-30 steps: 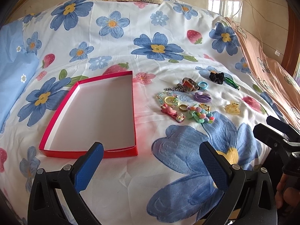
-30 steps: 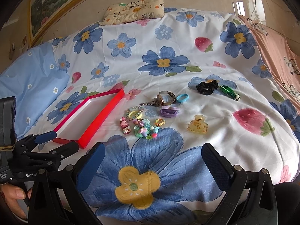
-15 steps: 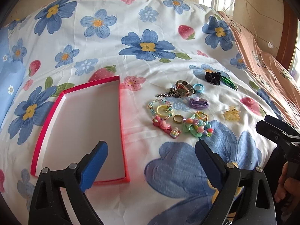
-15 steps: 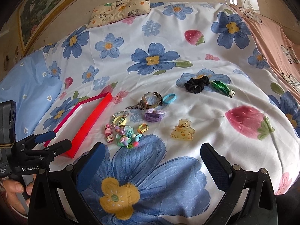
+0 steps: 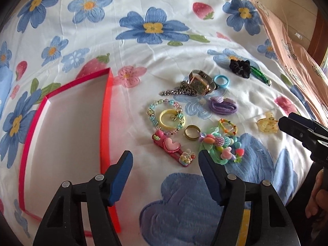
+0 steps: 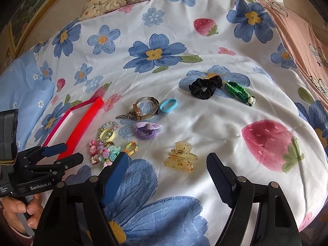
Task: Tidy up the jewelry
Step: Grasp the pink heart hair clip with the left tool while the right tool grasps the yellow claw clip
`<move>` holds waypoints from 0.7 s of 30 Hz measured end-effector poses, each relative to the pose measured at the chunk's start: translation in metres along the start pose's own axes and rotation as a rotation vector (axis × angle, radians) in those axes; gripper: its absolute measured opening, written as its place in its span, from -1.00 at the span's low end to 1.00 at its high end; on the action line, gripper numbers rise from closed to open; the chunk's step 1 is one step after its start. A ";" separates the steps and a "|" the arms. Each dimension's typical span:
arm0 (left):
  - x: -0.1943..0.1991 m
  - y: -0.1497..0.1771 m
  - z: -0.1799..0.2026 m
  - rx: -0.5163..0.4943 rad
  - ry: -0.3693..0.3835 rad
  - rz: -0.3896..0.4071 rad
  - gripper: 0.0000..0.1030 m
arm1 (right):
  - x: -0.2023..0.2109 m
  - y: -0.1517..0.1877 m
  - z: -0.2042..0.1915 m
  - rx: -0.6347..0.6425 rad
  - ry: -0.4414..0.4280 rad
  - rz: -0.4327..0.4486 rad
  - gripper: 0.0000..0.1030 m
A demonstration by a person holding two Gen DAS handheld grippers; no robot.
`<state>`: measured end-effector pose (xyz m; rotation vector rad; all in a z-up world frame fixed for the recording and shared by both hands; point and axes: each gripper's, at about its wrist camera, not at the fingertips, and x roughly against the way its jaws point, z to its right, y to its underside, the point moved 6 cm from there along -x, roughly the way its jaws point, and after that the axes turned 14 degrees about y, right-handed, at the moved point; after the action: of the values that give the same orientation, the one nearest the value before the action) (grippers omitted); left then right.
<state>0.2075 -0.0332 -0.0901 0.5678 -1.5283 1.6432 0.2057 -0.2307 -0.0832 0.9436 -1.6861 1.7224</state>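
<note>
1. Lying on a bed under a white sheet printed with blue flowers and strawberries, the jewelry sits in a loose cluster at the centre of both views.
2. In the left wrist view a red tray with a white floor fills the left side, empty, its near wall just left of the cluster.
3. Lower centre of that view, the left gripper has just been closing its jaws; they stand partly open with nothing between them, and no pad touches anything.
4. Just above its tips lie a pink heart clip and a beaded charm bunch; a gold ring lies between them, with a bead bracelet around a yellow ring higher up.
5. Further up are a watch, a blue ring, a purple hair tie, and a black scrunchie beside a green clip.
6. In the right wrist view the right gripper has also just been closing; its jaws are partly open and empty, flanking a yellow claw clip that lies on the sheet just above the tips, untouched.
7. A hand at lower left holds the other tool.
8. A blue pillow lies at left and a peach blanket at upper right.
</note>
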 end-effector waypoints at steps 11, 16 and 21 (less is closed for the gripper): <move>-0.039 -0.003 -0.010 0.049 0.015 -0.069 0.12 | -0.037 0.001 0.000 0.016 0.025 -0.084 -0.17; -0.039 -0.001 -0.013 0.057 0.023 -0.073 -0.23 | -0.036 0.002 0.002 0.009 0.024 -0.081 -0.42; -0.035 0.002 -0.012 0.054 0.051 -0.078 -0.64 | -0.029 0.000 0.001 0.004 0.012 -0.060 -0.53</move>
<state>0.2284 -0.0299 -0.1205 0.6021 -1.4120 1.6311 0.2227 -0.2288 -0.1060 0.9748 -1.6306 1.6897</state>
